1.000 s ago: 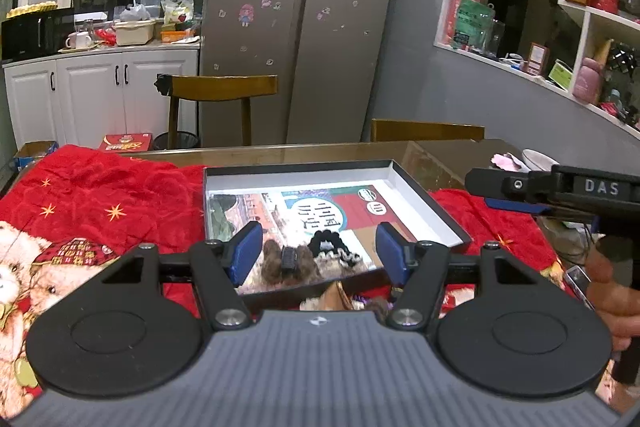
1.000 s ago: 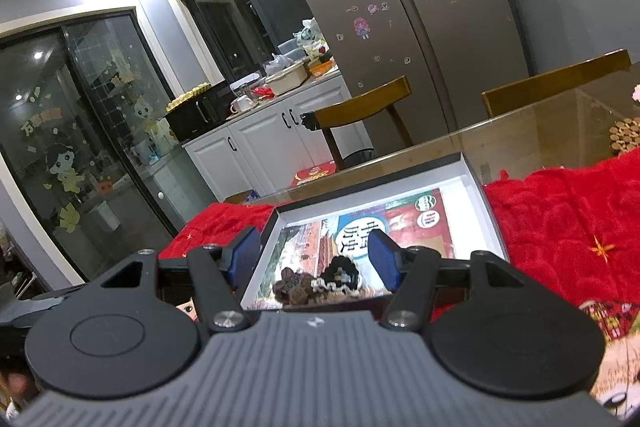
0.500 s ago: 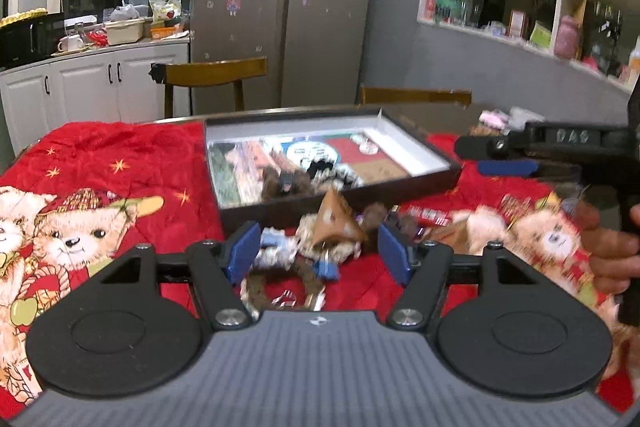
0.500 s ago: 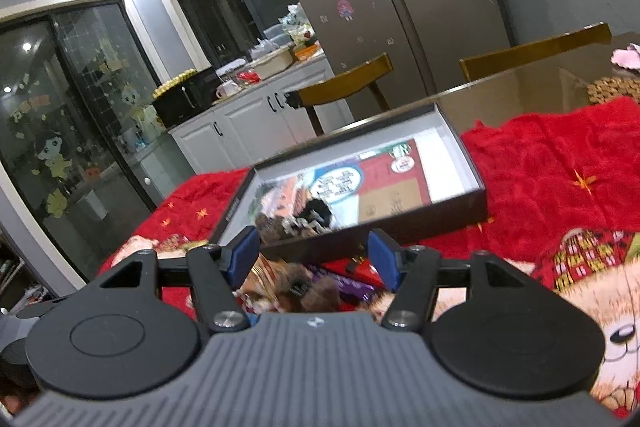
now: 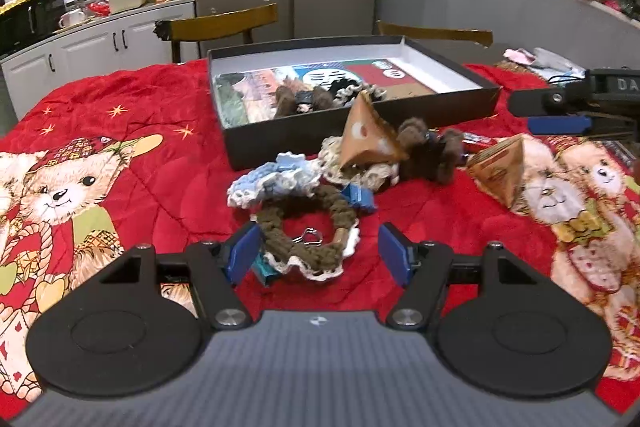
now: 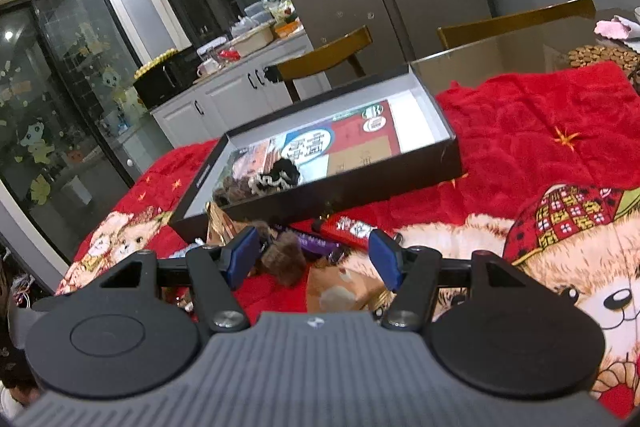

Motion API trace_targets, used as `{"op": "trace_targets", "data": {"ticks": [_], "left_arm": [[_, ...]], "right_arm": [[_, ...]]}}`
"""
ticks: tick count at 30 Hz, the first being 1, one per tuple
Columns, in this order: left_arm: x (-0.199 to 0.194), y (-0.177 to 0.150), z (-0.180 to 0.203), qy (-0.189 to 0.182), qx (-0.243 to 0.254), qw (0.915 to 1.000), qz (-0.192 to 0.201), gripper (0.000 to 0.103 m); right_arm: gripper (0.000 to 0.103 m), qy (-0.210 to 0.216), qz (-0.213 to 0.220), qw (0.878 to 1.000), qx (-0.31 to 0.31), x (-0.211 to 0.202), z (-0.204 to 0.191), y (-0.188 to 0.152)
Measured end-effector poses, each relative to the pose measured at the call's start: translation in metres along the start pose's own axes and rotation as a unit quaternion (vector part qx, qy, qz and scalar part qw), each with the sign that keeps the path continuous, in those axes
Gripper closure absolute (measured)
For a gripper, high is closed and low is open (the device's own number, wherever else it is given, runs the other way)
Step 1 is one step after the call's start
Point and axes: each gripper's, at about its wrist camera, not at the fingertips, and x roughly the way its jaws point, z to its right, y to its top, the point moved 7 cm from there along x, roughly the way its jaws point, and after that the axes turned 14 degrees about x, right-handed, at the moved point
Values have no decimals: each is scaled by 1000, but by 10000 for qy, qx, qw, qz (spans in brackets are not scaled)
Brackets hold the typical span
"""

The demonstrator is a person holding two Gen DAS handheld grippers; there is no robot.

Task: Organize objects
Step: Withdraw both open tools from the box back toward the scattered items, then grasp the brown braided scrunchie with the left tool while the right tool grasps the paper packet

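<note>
- My left hand-held gripper (image 5: pixel 316 255) has its blue pads spread apart with nothing clamped; the brown braided scrunchie with a cream crocheted edge (image 5: pixel 306 233) lies on the red bear-print blanket (image 5: pixel 120 155) between and just ahead of the pads.
- My right hand-held gripper (image 6: pixel 312 259) is likewise parted and empty, hanging above a brown triangular paper packet (image 6: pixel 344 287) and a fuzzy brown hair tie (image 6: pixel 284 259).
- The goal, as I judge it, is the shallow black box with white inner walls (image 5: pixel 452 103), which stands just behind the loose pile and already holds a few dark scrunchies at its near left end.
- For the left pick I would lower until the pads straddle one side of the brown ring, not the whole loop, and close on the braid rather than the soft frill.
- A small metal clip (image 5: pixel 308 237) lies inside the ring; I would keep the pads off it so it doesn't snag or get dragged.
- The pale blue crocheted scrunchie (image 5: pixel 276 179) touches the brown one's far edge, so a straight lift should part them; I expect some tugging.
- The soft cloth may bunch up, so I would stop just above the blanket.
- On the right I would pick one thing only; packet and hair tie lie close together.
</note>
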Motion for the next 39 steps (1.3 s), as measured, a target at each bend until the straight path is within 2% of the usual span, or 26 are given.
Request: {"op": "trace_targets", "data": {"ticks": [13,15,17,18,20,22,26,34,39], "left_arm": [[23,0,-3,222,-54,9996,-162,34],[23,-1,-2,287,-22,9995,-138,37],[23,-2,-1,366,-15,9993,-119,48],[22,-2,-1,400,-19,9991,-103,51],[21,-4,1,425,16,9991,-34,64],[19,-6,4,462,95,9989,19,71],[15,-5,4,486,46,9987,133,75],[10,-9,-3,562,-360,9975,225,76],[3,-7,-1,626,-332,9967,400,80]], "right_arm": [[30,-95,-186,9997,-120,7,-2,-10],[30,-107,-235,9996,-125,9,-1,-12],[30,-111,-306,9994,-123,11,-2,-15],[30,-116,-325,9993,-139,12,-2,-17],[30,-139,-335,9991,-203,13,-3,-19],[30,-158,-324,9989,-286,13,-4,-21],[30,-198,-311,9986,-375,14,-5,-21],[30,-250,-327,9980,-490,14,-6,-23],[30,-435,-288,9970,-573,14,-3,-21]]}}
